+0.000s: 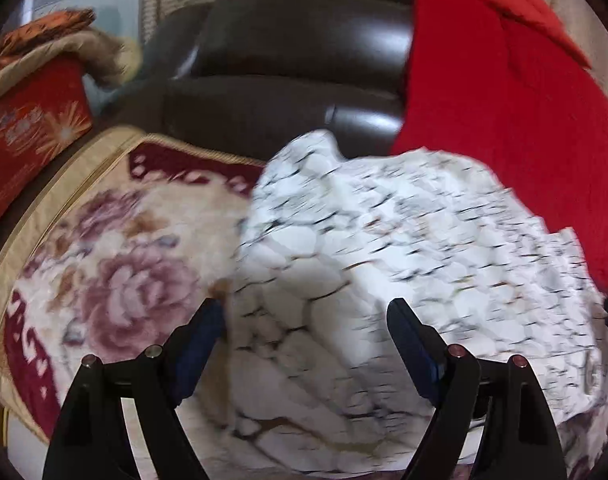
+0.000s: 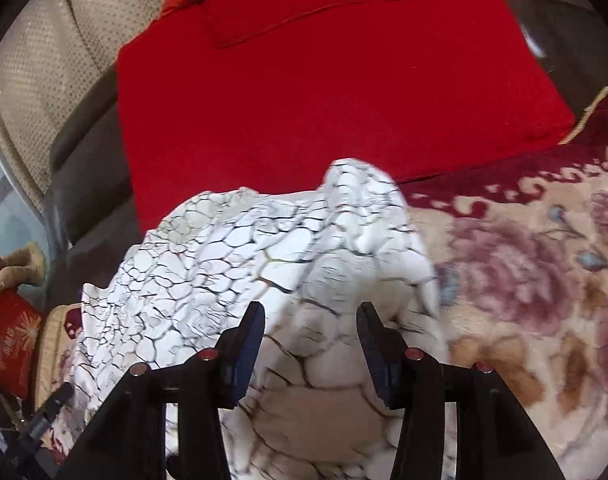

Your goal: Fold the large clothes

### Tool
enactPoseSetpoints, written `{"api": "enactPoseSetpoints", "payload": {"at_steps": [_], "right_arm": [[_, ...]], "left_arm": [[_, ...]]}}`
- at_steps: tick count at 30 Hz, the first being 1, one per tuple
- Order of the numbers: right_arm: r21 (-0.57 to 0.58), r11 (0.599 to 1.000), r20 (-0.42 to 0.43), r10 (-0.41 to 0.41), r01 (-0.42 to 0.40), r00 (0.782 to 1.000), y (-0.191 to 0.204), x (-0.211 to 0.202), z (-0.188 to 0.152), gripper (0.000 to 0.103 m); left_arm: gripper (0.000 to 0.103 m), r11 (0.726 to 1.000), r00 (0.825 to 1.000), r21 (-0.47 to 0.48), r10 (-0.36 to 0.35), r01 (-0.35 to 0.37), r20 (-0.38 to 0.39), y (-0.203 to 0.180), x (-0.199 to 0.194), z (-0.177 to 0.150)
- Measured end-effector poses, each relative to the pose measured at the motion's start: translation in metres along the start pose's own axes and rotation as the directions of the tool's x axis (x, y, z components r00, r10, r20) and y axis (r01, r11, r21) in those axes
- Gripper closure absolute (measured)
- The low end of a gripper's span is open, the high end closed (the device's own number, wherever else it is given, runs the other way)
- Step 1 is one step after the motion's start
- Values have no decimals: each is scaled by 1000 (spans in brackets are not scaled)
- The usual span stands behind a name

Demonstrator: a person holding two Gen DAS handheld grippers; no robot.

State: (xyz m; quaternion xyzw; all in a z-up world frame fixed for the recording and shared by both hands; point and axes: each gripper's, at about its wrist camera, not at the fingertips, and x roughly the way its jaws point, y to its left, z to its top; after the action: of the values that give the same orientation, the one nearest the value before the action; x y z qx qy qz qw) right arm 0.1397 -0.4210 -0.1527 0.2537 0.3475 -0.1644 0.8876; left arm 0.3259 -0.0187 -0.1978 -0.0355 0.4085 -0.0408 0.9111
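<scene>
Garment: the white crackle-print garment lay bunched on a floral blanket, beside a red cushion
Left gripper: jaws wide, empty, above the cloth
Right gripper: jaws parted, gripping nothing
Progress: no neat fold showed; most folding apparently remained

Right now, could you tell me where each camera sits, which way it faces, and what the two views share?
Left wrist: on the left gripper, looking forward and down over its open jaws at the white crackle-patterned garment; dark sofa behind.
Right wrist: on the right gripper, angled down over its parted jaws at the same garment; red cloth beyond.
Shared: the garment, the red cloth, the floral blanket.
</scene>
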Motion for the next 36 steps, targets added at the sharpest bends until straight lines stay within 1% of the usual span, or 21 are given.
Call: {"api": "enactPoseSetpoints", "payload": {"at_steps": [1,2,3,4,5,7,8,11,15,18,24,30,36], "right_arm": [[11,1000,-18,-6,6,1000,-5,3,-1,51],[26,1000,-49,-12,13,999,-13,5,-3,51],[37,999,-96,-16,19,995,-18,13,-6,51],[27,1000,-136,-12,16,991,-20,19,-9,51],[-17,999,-141,-33,31,989,-16,21,-13,51],[-86,994,-101,-77,68,992,-4,13,-15,51],[-114,991,-81,-82,73,993,3,6,-17,51],[-180,982,-27,-57,51,998,22,-16,-24,51],[-287,953,63,-80,95,995,50,-40,-34,51],[-329,936,102,-94,123,990,63,-52,-39,51],[-394,905,156,-109,163,982,82,-63,-47,51],[-422,885,184,-125,194,975,90,-64,-48,51],[-444,872,203,-126,206,971,94,-67,-49,51]], "left_arm": [[18,1000,999,-8,7,-7,-33,4,8,-2],[18,1000,996,-9,4,-5,-87,6,20,-5],[17,1000,994,-13,-5,3,-112,8,26,-6],[17,1000,993,-26,-12,9,-118,9,29,-7],[17,999,994,-38,-12,8,-110,10,26,-7],[17,1000,997,-30,-11,8,-70,8,14,-6],[17,1000,999,-20,-11,10,-53,5,8,-6],[17,999,999,-5,-33,33,-26,-3,-4,-10],[17,998,999,48,-36,35,24,-18,-17,-15],[17,997,998,62,-49,46,45,-25,-24,-16],[17,994,997,99,-42,36,62,-35,-26,-17],[17,994,997,107,-43,37,56,-40,-22,-16],[17,991,997,126,-45,38,58,-46,-23,-17]]}}
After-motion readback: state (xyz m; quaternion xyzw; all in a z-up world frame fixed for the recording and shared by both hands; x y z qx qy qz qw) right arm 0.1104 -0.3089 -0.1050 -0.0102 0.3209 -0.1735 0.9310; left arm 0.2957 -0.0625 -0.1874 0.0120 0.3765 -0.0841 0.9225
